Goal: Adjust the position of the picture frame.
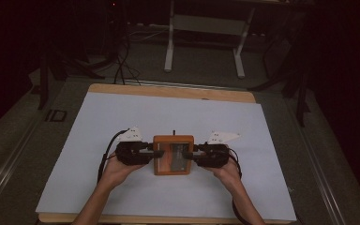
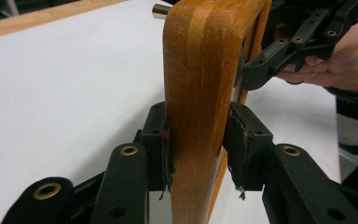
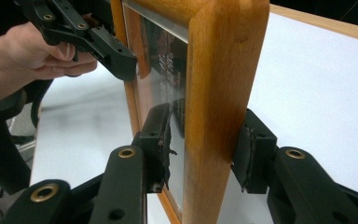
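A small wooden picture frame [image 1: 172, 154] with a glass front stands on edge on the white sheet [image 1: 122, 117], and a short metal peg [image 2: 158, 10] sticks out of its far end. My left gripper [image 1: 158, 153] is shut on the frame's left rail [image 2: 200, 93], both pads [image 2: 164, 149] against the wood. My right gripper [image 1: 187, 153] straddles the right rail [image 3: 219, 93]. Its back pad [image 3: 249, 154] touches the wood, while a gap remains at the glass-side pad [image 3: 163, 144], so it is open. The right gripper view has the left gripper [image 3: 116, 60] beyond the frame.
The white sheet covers a wooden board [image 1: 168, 91] whose edge runs along the far side. Past it, on the dark floor, stand a metal table base [image 1: 201, 28] and trailing cables [image 1: 122, 65]. A hand [image 2: 340, 65] holds the other gripper at the frame's far rail.
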